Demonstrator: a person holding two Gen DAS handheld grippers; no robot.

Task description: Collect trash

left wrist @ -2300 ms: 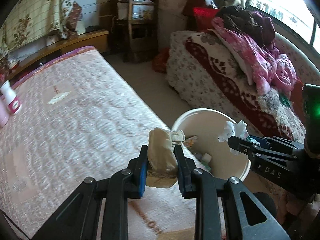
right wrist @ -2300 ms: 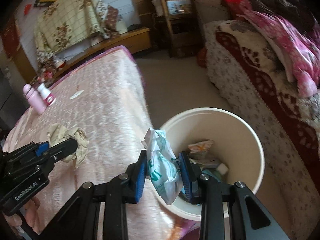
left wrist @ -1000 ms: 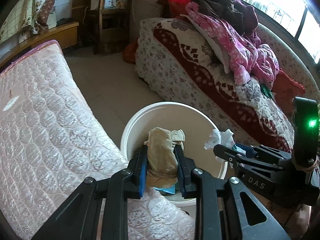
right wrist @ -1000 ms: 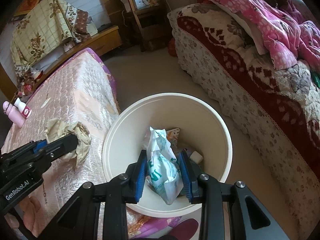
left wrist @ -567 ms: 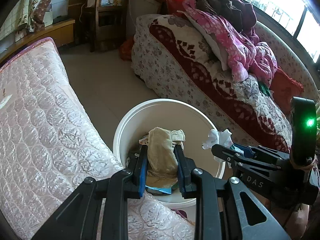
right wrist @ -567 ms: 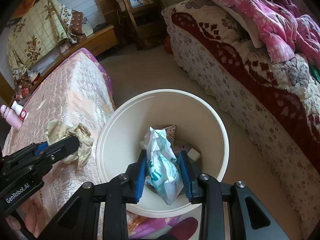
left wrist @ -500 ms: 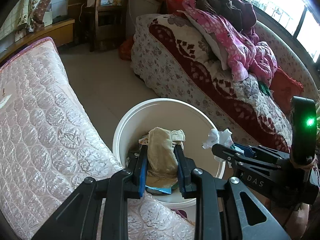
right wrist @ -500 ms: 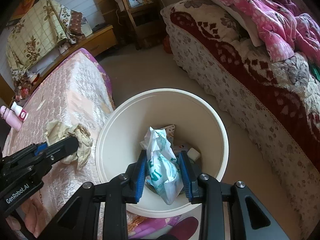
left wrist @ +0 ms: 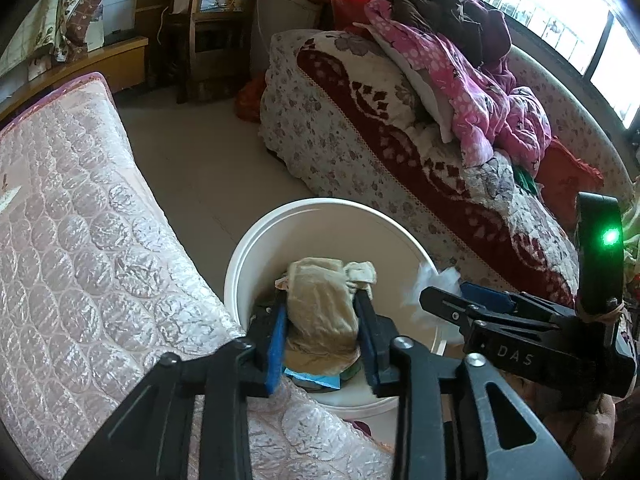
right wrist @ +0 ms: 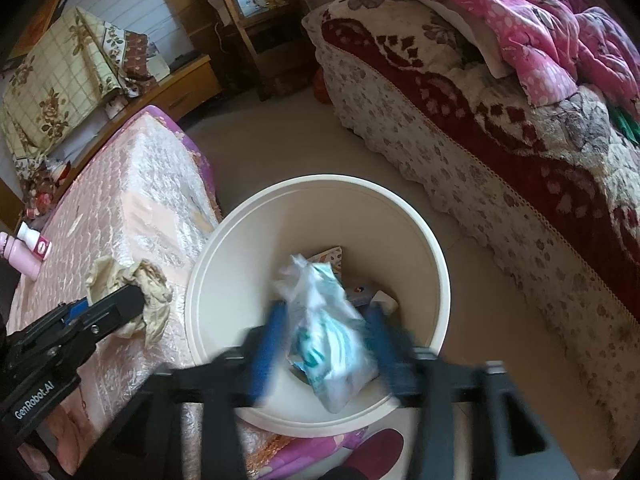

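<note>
Left wrist view first: the left gripper [left wrist: 324, 320] angles steeply down over the white bin [left wrist: 240, 264], its black arms ending in blue-faced pads. Between them sits a crumpled tan wad [left wrist: 322, 304], soft and creased like used paper or cloth. The jaws have just been easing apart, yet both pads appear to touch the wad's sides, so it looks held above the bin's mouth. The bin is round, smooth plastic with a thin rolled rim, standing on the floor just beside the quilted pink mattress [left wrist: 80, 264], whose shiny cover is stitched in bubbly circles. To the right the right gripper [left wrist: 444, 300] reaches in from the side with a wisp of white plastic at its tip.

Now the right wrist view: the right gripper [right wrist: 324, 336] points down into the bin [right wrist: 200, 292], its fingers smeared by motion blur. Its jaws have just been opening wide, and the white-and-teal plastic bag [right wrist: 332, 344], thin and crinkled, sits between them with gaps on both sides, loose over the bin's inside. At the left edge the left gripper [right wrist: 132, 300] shows the tan wad [right wrist: 152, 292] bunched at its tip. Two small pink bottles [right wrist: 28, 252] lie farther back on the mattress [right wrist: 140, 200].
</note>
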